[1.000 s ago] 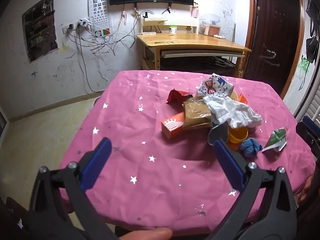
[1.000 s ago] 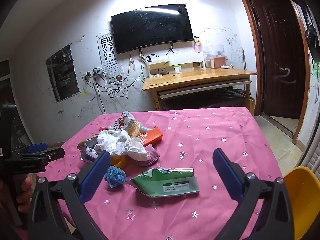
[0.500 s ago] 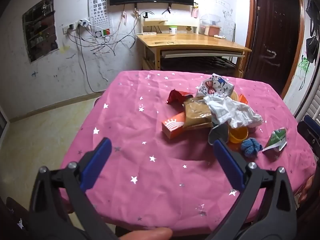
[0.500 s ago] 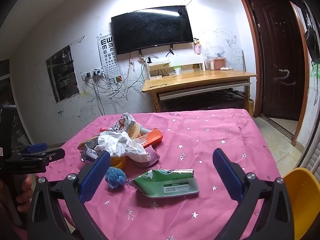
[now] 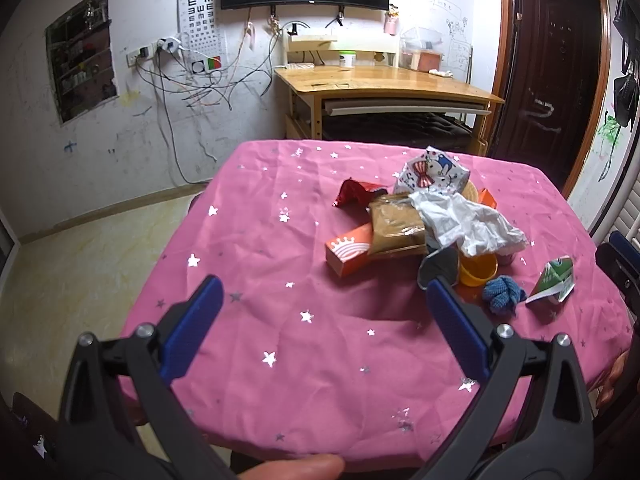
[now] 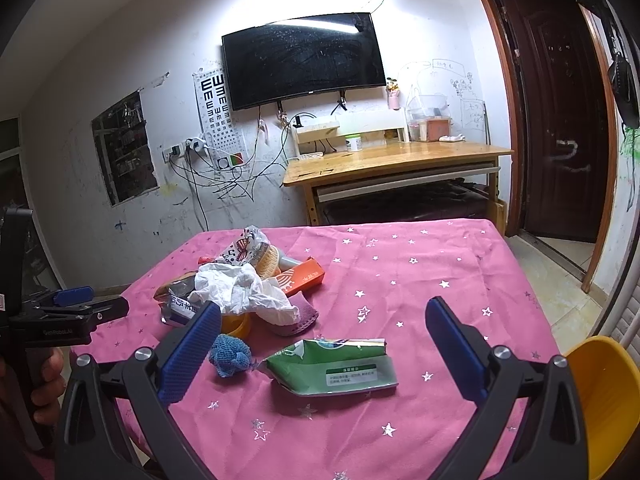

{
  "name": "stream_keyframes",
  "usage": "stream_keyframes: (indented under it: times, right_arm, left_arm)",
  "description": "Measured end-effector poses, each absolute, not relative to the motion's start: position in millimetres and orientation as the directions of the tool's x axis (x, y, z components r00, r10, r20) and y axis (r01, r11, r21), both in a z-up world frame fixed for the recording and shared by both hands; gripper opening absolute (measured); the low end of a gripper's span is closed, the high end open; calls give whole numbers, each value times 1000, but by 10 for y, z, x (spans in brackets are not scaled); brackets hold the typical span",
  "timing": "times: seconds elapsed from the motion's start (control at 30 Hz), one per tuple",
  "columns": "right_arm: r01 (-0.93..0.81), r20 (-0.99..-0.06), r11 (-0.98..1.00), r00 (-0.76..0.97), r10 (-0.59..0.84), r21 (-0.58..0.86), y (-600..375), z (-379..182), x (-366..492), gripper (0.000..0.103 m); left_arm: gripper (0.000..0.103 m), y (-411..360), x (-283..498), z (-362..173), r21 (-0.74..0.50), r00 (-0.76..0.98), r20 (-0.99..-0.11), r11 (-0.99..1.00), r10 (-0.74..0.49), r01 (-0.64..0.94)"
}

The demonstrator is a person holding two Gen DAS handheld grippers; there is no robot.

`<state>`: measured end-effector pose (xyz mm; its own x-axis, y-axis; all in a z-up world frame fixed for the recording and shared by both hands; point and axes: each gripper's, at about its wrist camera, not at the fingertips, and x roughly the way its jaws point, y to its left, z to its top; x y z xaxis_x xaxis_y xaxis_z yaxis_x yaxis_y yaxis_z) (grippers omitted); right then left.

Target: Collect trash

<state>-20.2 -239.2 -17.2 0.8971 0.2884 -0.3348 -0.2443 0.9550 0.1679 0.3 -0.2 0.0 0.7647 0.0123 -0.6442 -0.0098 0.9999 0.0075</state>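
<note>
Right wrist view shows the right gripper (image 6: pixel 323 322) with its blue jaws wide apart and nothing between them, hanging above the pink star-printed tablecloth (image 6: pixel 440 264). Just in front of it lies the flattened green and silver foil pouch (image 6: pixel 334 368), and beside that, to the left, the small blue knitted ball (image 6: pixel 230 354). Behind them is the heap of rubbish: a crumpled white tissue paper (image 6: pixel 244 290) on top, an orange cardboard box (image 6: pixel 302 276), and a small yellow plastic cup (image 6: pixel 236 325) half hidden under the paper.

From the left wrist view, the left gripper (image 5: pixel 323 300) is also spread open and empty, well apart from the heap — it is over bare cloth, near the table edge.

I judge the collecting is not started yet. The pouch seems the natural first piece for the right gripper (it is nearest and lies alone). It is flat and thin, so the lower jaw should slide under one raised edge — the torn upper edge looks a bit lifted — and not press from above, which would pinch the cloth too. At the right edge I see a yellow plastic container (image 6: pixel 600 400); whether it is the bin, I cannot tell.
</note>
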Motion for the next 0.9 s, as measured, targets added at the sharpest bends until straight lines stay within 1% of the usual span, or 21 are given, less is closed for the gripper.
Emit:
stream_keyframes:
  times: [0.9]
  right_arm:
    - [-248, -334, 955, 897, 290, 163, -2372, -166, -198, 96]
  left_arm:
    - [98, -1, 4, 0, 7, 764, -645, 1000, 12, -9]
